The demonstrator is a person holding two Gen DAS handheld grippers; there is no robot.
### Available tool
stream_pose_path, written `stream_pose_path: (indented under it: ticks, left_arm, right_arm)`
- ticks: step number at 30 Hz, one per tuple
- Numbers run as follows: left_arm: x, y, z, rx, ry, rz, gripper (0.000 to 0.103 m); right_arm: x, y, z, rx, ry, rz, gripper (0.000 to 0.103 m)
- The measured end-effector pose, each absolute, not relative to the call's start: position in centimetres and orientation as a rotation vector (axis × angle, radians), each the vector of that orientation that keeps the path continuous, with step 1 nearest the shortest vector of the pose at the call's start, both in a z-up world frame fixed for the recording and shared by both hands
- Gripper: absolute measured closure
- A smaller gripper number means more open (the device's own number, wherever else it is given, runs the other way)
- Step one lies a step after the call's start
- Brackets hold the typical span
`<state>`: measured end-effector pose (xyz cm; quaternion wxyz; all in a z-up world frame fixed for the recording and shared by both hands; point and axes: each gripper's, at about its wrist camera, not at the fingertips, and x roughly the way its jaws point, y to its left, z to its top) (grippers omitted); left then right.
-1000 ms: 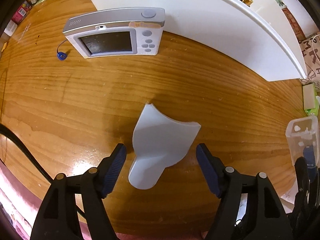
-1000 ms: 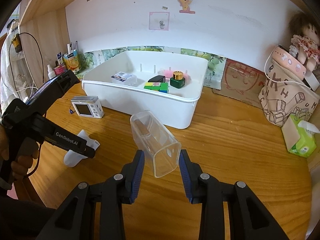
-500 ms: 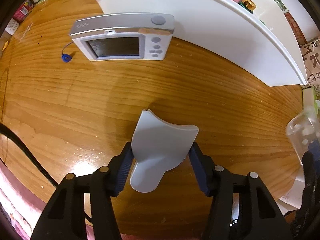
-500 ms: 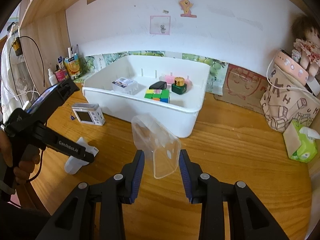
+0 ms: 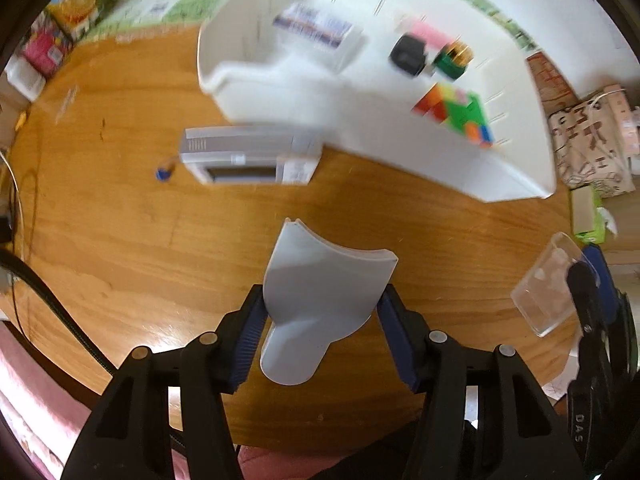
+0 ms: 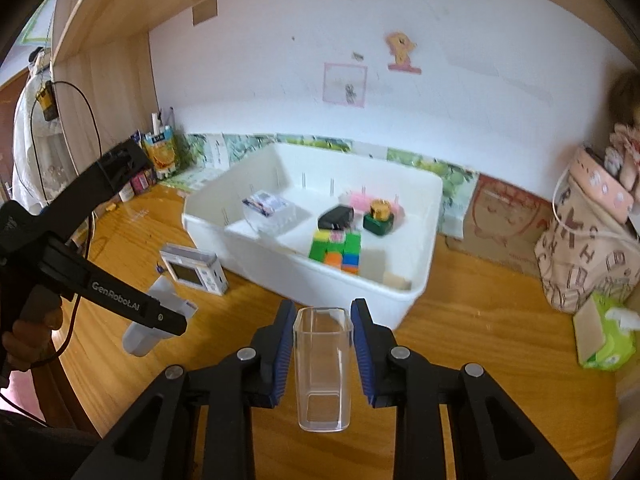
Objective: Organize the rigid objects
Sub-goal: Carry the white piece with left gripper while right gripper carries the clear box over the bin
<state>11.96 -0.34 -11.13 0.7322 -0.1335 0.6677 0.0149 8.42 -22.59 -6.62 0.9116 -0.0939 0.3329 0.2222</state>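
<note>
On the wooden desk (image 6: pixel 500 332) the tub (image 6: pixel 404 300) sits at about twelve o'clock from the right-hand camera, backed against the wall, with a cube puzzle (image 6: pixel 336 250), a jar (image 6: pixel 380 216) and a small box (image 6: pixel 266 206) inside it. The little screen device (image 6: pixel 194 268) stands just outside the tub's left wall at ten o'clock. At three o'clock, well apart, are a tissue pack (image 6: pixel 608 336) and, behind it, a bag (image 6: pixel 588 240).

White stickered wall (image 6: pixel 460 92) behind wooden desk (image 6: pixel 492 360), somewhat blurred.

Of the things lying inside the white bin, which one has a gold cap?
The dark green jar at the back of the white bin; the black item beside it has no cap.
</note>
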Motion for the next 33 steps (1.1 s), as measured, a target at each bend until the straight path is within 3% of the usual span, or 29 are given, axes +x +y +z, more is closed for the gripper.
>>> stream_pose_path:
  ticks: [17,33]
  left_arm:
    - [16.0,-1.5,-2.7,-0.207,1.202,0.001,0.043]
    - [19.8,-1.9,-4.3,-0.204,0.91,-0.015,0.043]
  right_arm:
    - [13.3,-20.7,-2.6,-0.196,0.532,0.418,0.074]
    - [16.1,-20.8,-4.9,-0.205,0.435,0.34,0.074]
